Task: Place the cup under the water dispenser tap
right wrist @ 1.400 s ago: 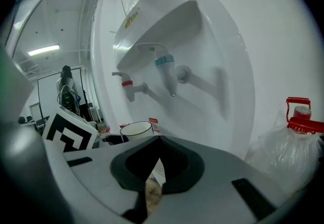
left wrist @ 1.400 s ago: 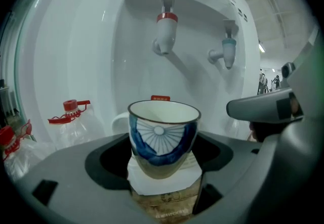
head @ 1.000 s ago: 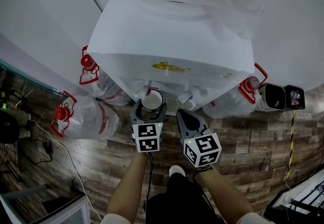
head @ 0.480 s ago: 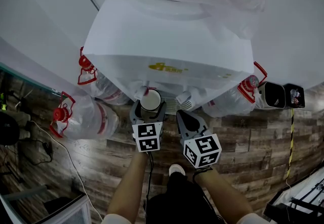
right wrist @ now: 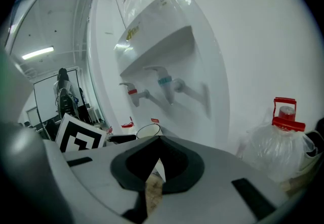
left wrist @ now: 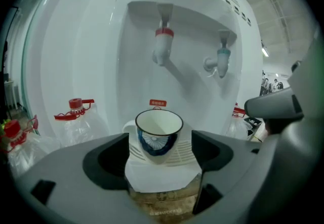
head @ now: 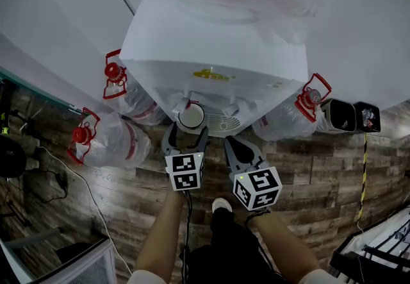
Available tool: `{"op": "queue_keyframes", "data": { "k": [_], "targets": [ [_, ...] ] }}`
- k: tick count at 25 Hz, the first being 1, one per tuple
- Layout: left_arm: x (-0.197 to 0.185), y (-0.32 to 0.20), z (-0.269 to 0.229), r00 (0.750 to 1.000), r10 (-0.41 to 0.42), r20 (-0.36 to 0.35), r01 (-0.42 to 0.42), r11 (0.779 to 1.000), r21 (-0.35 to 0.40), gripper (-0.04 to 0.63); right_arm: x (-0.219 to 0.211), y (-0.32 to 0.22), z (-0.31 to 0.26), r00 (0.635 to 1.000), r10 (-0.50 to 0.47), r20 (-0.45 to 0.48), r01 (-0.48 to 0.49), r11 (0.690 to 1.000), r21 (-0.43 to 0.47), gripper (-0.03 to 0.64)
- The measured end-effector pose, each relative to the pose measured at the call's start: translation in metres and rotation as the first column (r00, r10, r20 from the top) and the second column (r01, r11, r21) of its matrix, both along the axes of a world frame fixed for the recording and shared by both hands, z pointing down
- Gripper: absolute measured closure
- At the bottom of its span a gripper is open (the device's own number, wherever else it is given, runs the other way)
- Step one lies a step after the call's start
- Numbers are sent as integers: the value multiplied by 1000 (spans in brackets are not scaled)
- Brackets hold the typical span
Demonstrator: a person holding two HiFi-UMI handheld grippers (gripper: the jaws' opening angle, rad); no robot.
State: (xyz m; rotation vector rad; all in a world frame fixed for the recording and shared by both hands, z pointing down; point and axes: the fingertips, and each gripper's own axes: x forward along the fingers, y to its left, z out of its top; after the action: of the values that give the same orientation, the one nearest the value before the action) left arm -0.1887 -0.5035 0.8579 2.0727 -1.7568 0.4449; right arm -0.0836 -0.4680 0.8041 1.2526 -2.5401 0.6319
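Observation:
A white cup (head: pixel 191 116) with a blue pattern stands upright on the drip tray (head: pixel 221 124) of the white water dispenser (head: pixel 218 52). In the left gripper view the cup (left wrist: pixel 158 134) sits below the red tap (left wrist: pixel 162 46), with the blue tap (left wrist: pixel 221 61) to its right. My left gripper (head: pixel 188 133) is open just in front of the cup, its jaws wide on either side and touching nothing. My right gripper (head: pixel 232 147) is shut and empty to the right. From the right gripper view the cup (right wrist: pixel 148 130) shows beyond the shut jaws.
Clear water bottles with red caps lie on the wooden floor to the left (head: pixel 109 145), beside the dispenser (head: pixel 138 106) and to its right (head: pixel 288 122). A black box (head: pixel 346 119) stands at the right. Cables (head: pixel 57 180) trail at the left.
The left gripper was shut on the cup. It has set the cup on the tray under the red tap, opened and drawn back a little. The right gripper has barely moved.

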Motion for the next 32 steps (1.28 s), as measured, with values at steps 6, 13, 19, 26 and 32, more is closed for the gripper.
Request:
{"op": "queue_keyframes", "data": {
  "k": [6,13,19,26,32],
  "targets": [
    [0,57,-84,1000,29,-4,-29,1000,-3,179,4,52,-75,1000,14,8,-14,1000,10,597],
    [1,150,-194,999,53,-4,-53,998,28,181,0,136,-178,999,11,30,-13,997,72,597],
    [1,247,-272,997,80,-22,-79,996,39,227,-1,226,-254,1000,-17,25,14,993,117,597],
    [7,353,-367,996,86,-12,-85,995,55,296,8,309,-343,999,-8,33,3,991,134,597],
    [23,408,-448,998,61,-14,-59,992,113,353,27,352,-412,998,-1,61,-9,988,156,597]
  ]
}}
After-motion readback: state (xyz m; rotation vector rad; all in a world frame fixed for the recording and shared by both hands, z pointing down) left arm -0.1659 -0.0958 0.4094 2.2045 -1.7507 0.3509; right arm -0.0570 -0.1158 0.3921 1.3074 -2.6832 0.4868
